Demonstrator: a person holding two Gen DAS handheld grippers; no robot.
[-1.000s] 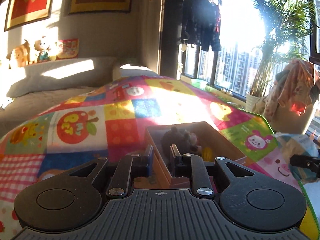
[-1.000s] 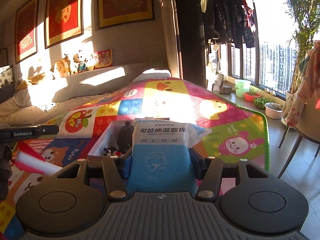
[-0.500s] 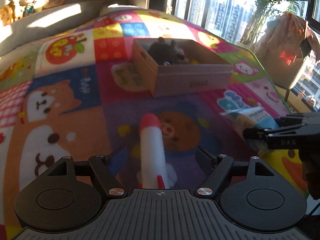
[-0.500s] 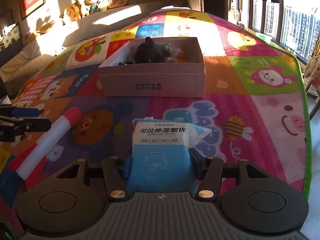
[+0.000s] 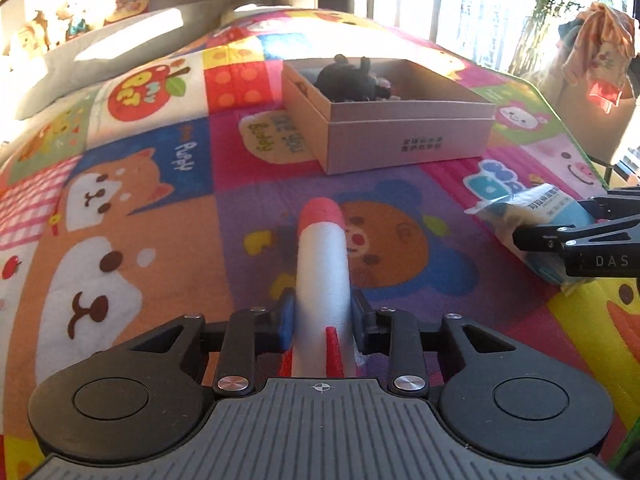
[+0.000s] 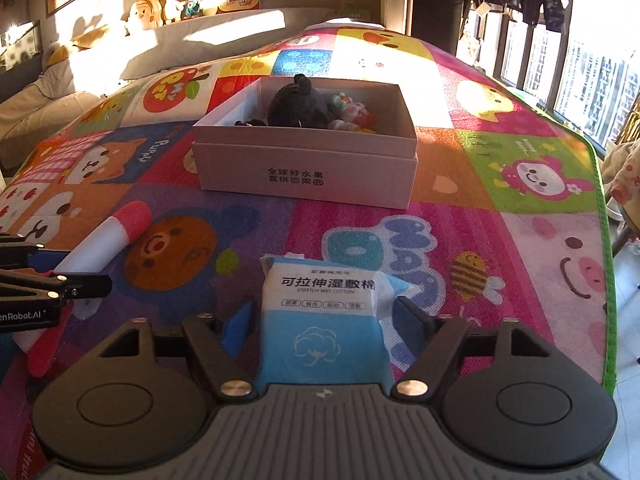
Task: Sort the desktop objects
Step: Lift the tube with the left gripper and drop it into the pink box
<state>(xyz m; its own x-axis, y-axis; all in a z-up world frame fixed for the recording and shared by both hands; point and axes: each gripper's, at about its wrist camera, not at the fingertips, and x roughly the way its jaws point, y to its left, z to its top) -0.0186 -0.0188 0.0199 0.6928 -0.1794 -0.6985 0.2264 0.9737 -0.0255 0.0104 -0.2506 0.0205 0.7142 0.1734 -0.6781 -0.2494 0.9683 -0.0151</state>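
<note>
Your left gripper pinched the foam rocket; your right gripper's jaws stood spread around the wipes pack, near the box.

Colours I saw on the mat

The mat was a bright patchwork of cartoon animals in purple, pink, green, orange and blue. The rocket was white with a red nose and fins. The pack was white above, blue below. The box was pale pink, with a black plush inside.
</note>
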